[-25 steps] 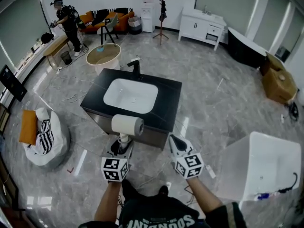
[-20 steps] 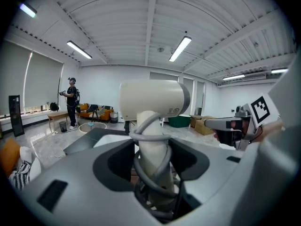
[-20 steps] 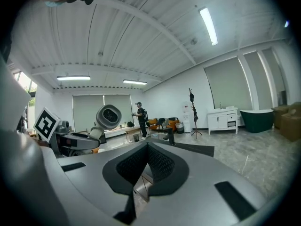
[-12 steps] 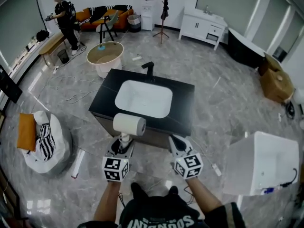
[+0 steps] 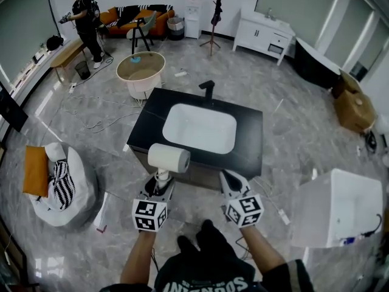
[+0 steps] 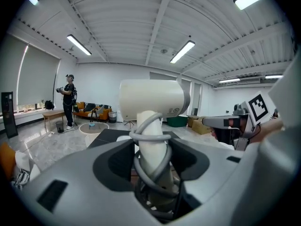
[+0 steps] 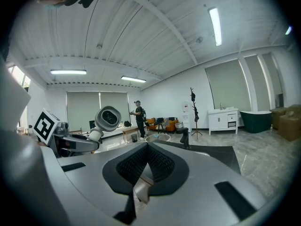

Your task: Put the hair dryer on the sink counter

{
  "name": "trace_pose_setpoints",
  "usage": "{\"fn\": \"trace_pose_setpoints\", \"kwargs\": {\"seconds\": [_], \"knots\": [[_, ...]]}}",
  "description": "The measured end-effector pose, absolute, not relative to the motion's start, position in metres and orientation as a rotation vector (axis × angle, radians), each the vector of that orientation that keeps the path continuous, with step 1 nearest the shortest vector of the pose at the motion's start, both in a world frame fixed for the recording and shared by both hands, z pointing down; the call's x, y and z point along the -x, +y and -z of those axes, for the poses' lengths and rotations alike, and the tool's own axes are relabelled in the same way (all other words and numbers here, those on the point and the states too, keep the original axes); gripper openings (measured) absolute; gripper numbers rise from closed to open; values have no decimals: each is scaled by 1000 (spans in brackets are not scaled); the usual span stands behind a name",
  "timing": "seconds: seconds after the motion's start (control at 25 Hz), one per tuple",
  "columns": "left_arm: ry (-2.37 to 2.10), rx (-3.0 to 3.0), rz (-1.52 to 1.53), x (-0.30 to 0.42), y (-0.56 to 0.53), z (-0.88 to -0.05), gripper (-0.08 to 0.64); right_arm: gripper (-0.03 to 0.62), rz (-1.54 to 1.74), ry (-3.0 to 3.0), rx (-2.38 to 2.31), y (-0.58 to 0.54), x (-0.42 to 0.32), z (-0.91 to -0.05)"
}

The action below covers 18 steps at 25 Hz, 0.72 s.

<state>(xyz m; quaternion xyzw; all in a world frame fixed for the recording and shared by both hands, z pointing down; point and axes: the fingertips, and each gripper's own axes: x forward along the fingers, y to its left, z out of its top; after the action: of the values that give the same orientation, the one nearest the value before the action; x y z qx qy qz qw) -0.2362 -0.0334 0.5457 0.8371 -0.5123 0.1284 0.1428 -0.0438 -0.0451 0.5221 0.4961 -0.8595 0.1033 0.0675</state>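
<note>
A white hair dryer (image 5: 168, 158) stands upright in my left gripper (image 5: 158, 186), just short of the near edge of the black sink counter (image 5: 149, 128). In the left gripper view the jaws are shut on the dryer's handle (image 6: 153, 149), which is wrapped in its grey cord; the barrel (image 6: 150, 100) points sideways above them. The counter has a white basin (image 5: 199, 128) and a black faucet (image 5: 208, 90). My right gripper (image 5: 230, 181) is held level beside the left one, shut and empty. From the right gripper view (image 7: 146, 147) the dryer (image 7: 108, 118) shows at the left.
A round beige tub (image 5: 141, 72) stands beyond the counter, and a bean bag (image 5: 58, 184) lies at the left. There is a white box (image 5: 340, 208) at the right and a white vanity (image 5: 267, 32) by the far wall. A person (image 5: 85, 17) stands far left. Cables trail on the floor.
The sink counter has come closer and shifted right in the head view as I walk toward it. Both grippers keep their pose, the dryer still held.
</note>
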Motion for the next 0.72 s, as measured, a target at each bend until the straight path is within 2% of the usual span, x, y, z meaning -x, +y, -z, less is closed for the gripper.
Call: {"fn": "trace_pose_setpoints", "kwargs": {"seconds": [0.32, 0.72], "knots": [[-1485, -2404, -375, 263, -91, -553, 219, 0, -338, -2595, -1487, -97, 71, -537], [-1506, -2416, -392, 268, -233, -551, 219, 0, -352, -2628, -1522, -237, 67, -538]]}}
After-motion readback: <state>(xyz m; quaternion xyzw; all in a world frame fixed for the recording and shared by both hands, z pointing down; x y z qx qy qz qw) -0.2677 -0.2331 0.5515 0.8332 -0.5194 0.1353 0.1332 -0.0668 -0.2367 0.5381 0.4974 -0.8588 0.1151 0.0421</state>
